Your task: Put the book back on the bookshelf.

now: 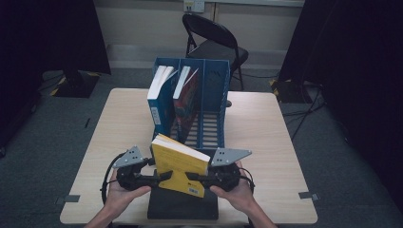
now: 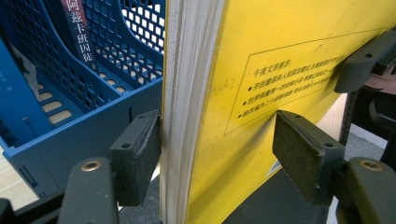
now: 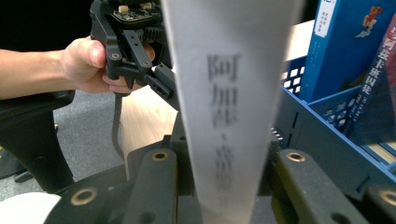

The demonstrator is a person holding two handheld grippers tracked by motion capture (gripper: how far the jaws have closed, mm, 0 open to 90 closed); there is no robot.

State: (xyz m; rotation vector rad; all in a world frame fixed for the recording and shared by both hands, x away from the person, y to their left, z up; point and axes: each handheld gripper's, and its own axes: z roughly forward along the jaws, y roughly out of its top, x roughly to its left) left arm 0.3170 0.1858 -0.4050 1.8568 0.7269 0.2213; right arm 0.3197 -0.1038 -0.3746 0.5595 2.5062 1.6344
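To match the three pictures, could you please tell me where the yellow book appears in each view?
High view: the yellow book stands low at centre, between the two grippers.
Left gripper view: its page edge and yellow cover take up the centre and right.
Right gripper view: its grey spine rises up the middle.
Shared landmark: the blue rack.

Three books: one yellow book [image 1: 179, 167] upright at the near edge and two books (one blue [image 1: 158, 97], one red [image 1: 187, 102]) standing in the rack. One blue file rack [image 1: 215, 85] with three compartments; two grippers, left gripper [image 1: 159, 177] and right gripper [image 1: 196, 177]. One table [image 1: 266, 137], one black pad [image 1: 183, 206], one folding chair [image 1: 214, 40].
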